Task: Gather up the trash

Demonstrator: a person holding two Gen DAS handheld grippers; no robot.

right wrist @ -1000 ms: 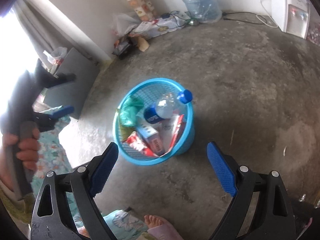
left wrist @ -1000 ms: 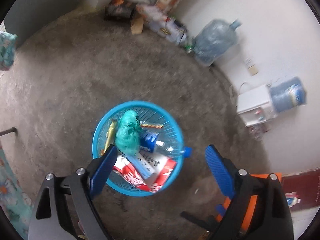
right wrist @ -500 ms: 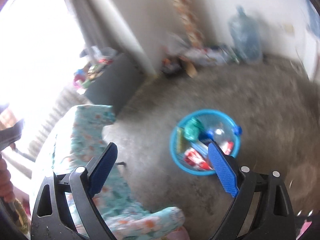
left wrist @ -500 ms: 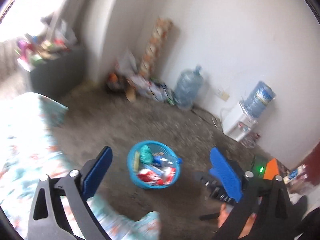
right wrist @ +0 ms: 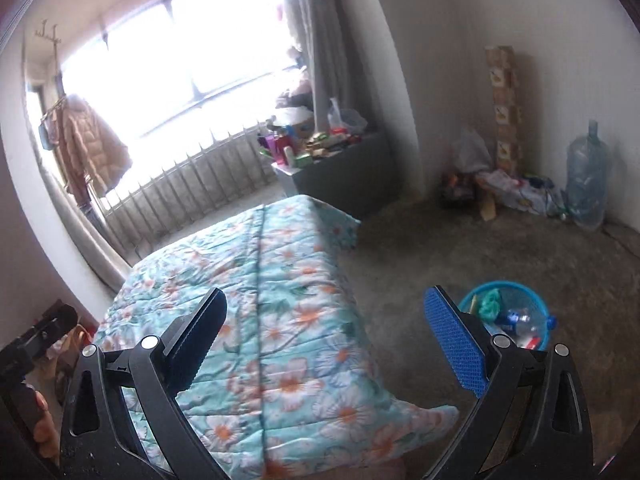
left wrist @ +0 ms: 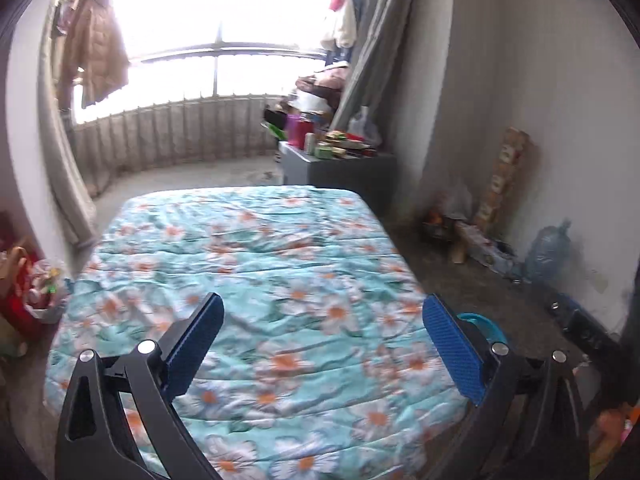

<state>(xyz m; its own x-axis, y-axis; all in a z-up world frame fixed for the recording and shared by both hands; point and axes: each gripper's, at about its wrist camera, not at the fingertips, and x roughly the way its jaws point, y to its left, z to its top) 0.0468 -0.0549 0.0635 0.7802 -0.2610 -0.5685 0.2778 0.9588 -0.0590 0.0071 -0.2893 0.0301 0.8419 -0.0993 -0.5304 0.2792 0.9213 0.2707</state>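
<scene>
We are holding both tools over the bed (left wrist: 280, 280), and neither is carrying anything. The left hand-held gripper (left wrist: 320, 344) is standing fully spread, with only the floral quilt showing between its pads. The right hand-held gripper (right wrist: 324, 344) is opening its jaws wider, and nothing is lying between them.

The basket (right wrist: 516, 320) is sitting on the floor (right wrist: 500, 248) at about 3 o'clock from the bed's near corner, in the right wrist view. It is already holding a bottle, a green bag and wrappers. In the left wrist view only its rim is showing, behind the right finger.

We judge that a drop-off is complete and a search for the next piece is in hand. The bed top is showing no loose trash. The next move calls for scanning the floor, then lowering one spread tool squarely over whatever piece is found.
</scene>
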